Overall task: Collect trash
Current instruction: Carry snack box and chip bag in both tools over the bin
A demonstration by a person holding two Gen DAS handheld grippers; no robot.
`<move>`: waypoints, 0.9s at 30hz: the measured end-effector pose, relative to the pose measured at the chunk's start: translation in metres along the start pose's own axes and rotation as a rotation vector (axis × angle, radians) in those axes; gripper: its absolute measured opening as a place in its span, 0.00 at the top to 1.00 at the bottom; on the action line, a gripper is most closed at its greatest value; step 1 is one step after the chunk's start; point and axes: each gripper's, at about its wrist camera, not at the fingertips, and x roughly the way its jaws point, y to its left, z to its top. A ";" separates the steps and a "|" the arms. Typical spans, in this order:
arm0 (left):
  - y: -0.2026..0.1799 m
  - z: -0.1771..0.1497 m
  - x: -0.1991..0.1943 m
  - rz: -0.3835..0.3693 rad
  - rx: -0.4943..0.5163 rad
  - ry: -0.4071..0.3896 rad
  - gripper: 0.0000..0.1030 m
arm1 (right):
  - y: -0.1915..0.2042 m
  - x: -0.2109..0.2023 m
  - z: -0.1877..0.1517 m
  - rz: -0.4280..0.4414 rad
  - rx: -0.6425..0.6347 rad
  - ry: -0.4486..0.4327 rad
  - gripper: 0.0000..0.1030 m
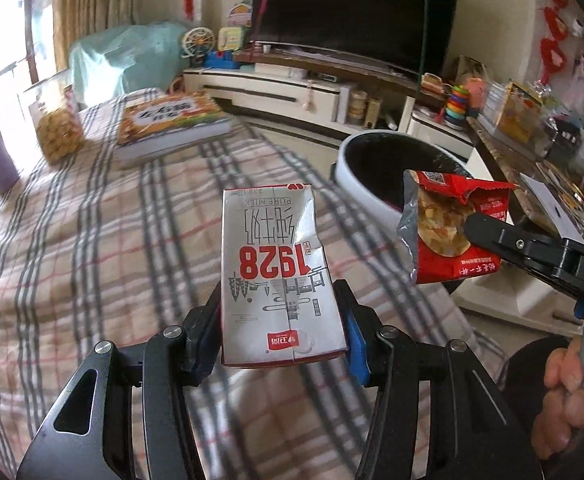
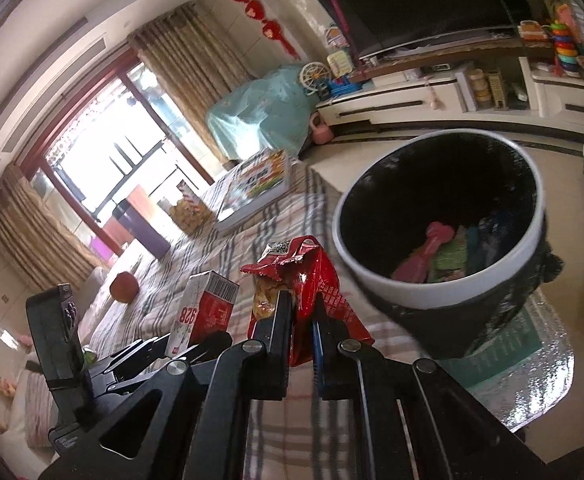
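A grey-and-white milk carton (image 1: 276, 272) with red "1928" print stands upright between the pads of my left gripper (image 1: 280, 300), which is shut on its lower half. To its right, my right gripper (image 1: 471, 224) pinches a torn red snack bag (image 1: 447, 216). In the right wrist view the right gripper (image 2: 301, 300) is shut on the same snack bag (image 2: 315, 276), and the milk carton (image 2: 206, 308) shows at its left. A white round trash bin (image 2: 411, 292) with a black liner stands just ahead and to the right, with some rubbish at its bottom. The trash bin (image 1: 355, 184) is beyond both items.
A plaid cloth (image 1: 92, 240) covers the surface below. On it lie a thick book (image 1: 172, 120), a clear jar of snacks (image 1: 56, 124) and a red round fruit (image 2: 124, 286). A TV stand (image 1: 292, 92) runs behind. A person's hand (image 1: 563, 396) grips the right handle.
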 end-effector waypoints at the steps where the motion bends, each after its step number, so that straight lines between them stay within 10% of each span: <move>1: -0.003 0.002 0.001 -0.004 0.006 -0.002 0.51 | -0.003 -0.003 0.001 -0.004 0.004 -0.006 0.92; 27: -0.066 0.049 0.029 -0.044 0.112 -0.016 0.51 | -0.056 -0.024 0.038 -0.108 0.049 -0.087 0.92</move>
